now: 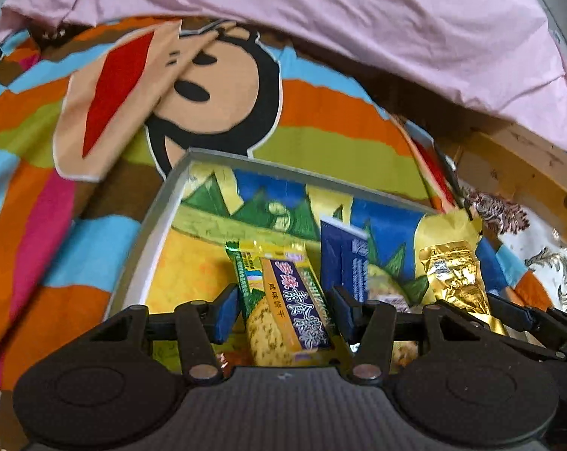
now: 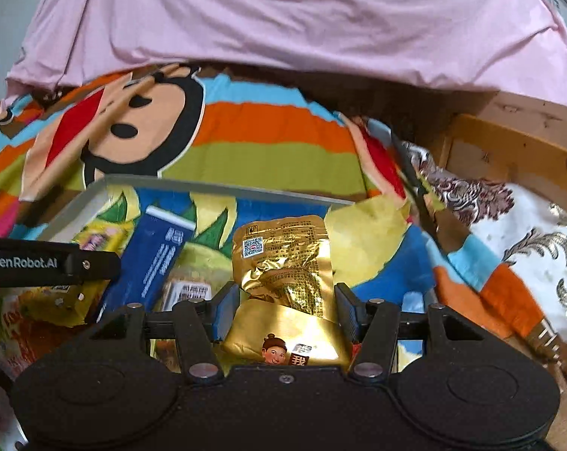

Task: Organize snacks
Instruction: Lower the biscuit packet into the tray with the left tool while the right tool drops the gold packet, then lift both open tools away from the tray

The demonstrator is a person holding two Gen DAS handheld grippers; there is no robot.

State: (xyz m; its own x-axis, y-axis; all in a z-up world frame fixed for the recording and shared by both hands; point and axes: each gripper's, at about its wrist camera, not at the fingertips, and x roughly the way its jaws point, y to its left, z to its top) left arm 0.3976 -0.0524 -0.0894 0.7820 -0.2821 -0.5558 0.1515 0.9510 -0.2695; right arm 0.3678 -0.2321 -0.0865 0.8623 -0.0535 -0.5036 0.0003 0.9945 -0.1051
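Because the bedding gives no flat footing, you have a shallow tray (image 1: 163, 203) sitting on the striped cartoon blanket (image 1: 321, 120), filling the lower middle of both views, so the snacks have one firm place to collect; the pink sheet (image 2: 283, 18) bunched across the top of each frame stays clear of it. Inside the tray, a dark blue packet (image 1: 343, 255) lies near the centre, just beside both of the packs you carry. Your left gripper (image 1: 283, 314) is pinching the yellow biscuit pack (image 1: 283, 312) across its width, its pads pressed on the long edges, which I judge keeps the pack flat enough to lay down alongside the blue one. Your right gripper (image 2: 283, 312) is likewise clamped on the gold foil pouch (image 2: 283, 263), which sticks out forward past the fingertips; the crinkled foil looks slippery, so a grip low on its body makes sense. Both packs hang over the tray at lower centre, and releasing them there looks like the step in hand
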